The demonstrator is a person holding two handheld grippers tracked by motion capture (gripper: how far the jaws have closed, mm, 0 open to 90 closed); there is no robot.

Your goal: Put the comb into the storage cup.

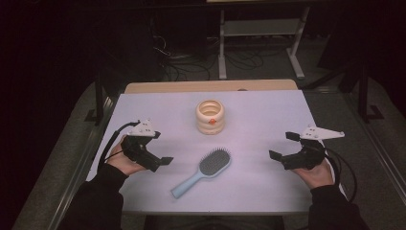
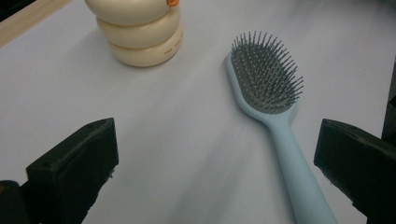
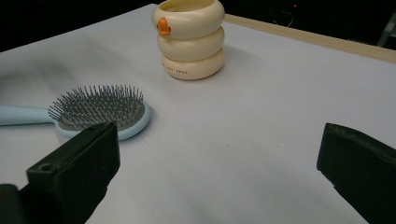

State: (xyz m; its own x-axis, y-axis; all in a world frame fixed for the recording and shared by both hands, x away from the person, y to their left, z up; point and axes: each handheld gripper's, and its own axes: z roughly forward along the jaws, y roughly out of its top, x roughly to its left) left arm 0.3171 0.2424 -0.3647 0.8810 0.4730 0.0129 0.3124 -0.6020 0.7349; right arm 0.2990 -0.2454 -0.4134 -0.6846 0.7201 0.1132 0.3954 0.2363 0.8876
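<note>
A white table (image 1: 268,191) is filling the middle of the high view, with a tan strip showing along its far edge.

The left gripper (image 1: 165,161) is sitting at the left of the high view, held in a hand (image 1: 122,160) coming up from the lower left corner. Its jaws are standing wide apart with nothing between them. In the left gripper view they are rising from the two lower corners, and the brush handle is lying between them, touching neither.

The right gripper (image 1: 282,146) is sitting at the right of the high view, held in a hand (image 1: 318,175) coming up from the lower right corner. Its jaws are also gaping wide and holding nothing.

The brush (image 1: 203,171) is lying flat just below the centre of the high view, between the two grippers and apart from both. Its pale blue handle is pointing to the lower left, its grey bristles are facing up, and its head is pointing to the upper right.

The cup (image 1: 210,116) is standing upright above the brush, near the centre, apart from it. It is cream, shaped like three stacked rings, with a small orange mark on its side.
</note>
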